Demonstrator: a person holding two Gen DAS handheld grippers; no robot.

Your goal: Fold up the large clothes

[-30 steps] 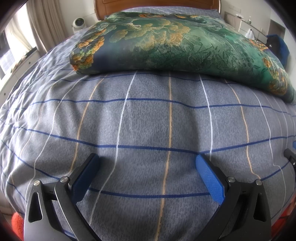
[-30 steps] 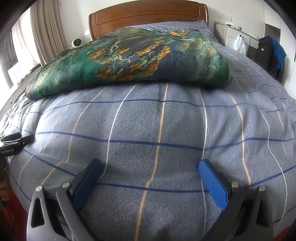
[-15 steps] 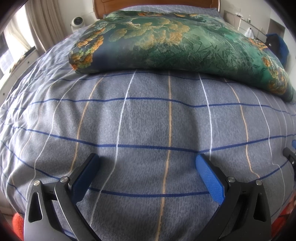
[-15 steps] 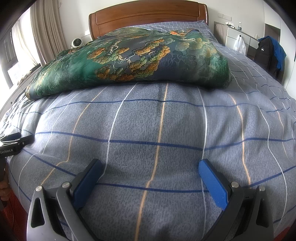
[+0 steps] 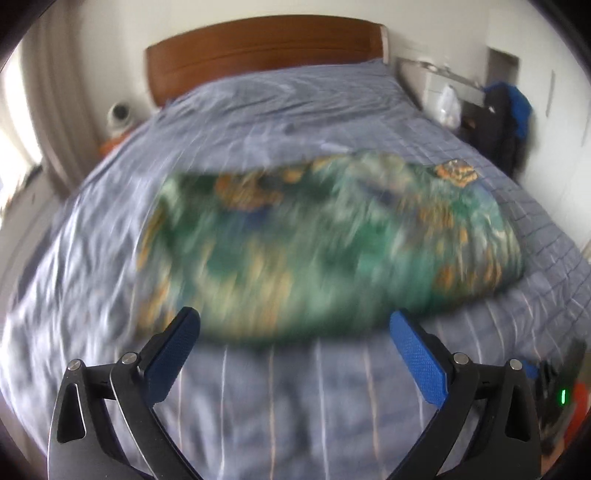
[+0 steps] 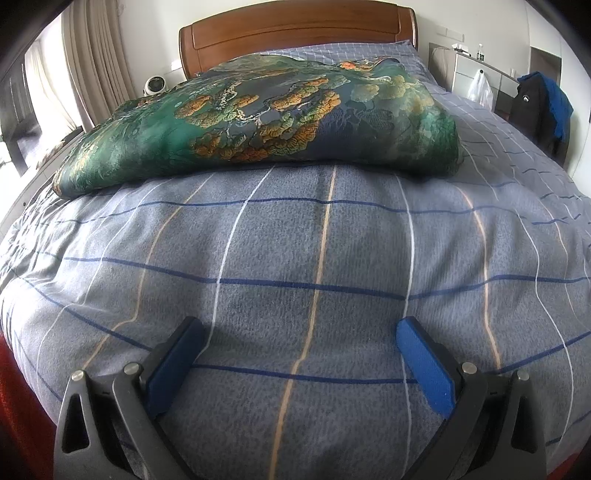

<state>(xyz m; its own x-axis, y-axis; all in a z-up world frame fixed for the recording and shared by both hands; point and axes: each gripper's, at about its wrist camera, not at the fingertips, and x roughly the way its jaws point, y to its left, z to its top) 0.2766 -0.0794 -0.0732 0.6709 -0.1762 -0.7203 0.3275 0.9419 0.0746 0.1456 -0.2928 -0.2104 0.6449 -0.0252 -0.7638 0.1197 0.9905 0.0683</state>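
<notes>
A grey striped bed (image 6: 317, 266) is filling the room, its wooden headboard (image 6: 295, 33) far. The green floral garment (image 6: 258, 122) is lying folded mid-bed. The left gripper (image 5: 295, 332) and right gripper (image 6: 299, 332) are hovering near, both spread wide, holding nothing.

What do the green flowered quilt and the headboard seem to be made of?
Green flowered quilt: probably satin or silk brocade; glossy sheen and a woven orange flower pattern. Headboard: apparently varnished wood; reddish-brown, smooth, with faint reflections.

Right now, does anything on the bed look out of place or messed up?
Nothing stands out. The green floral quilt lies folded on the grey checked bedspread; both claws are open and empty. The left view is motion-blurred.
</notes>
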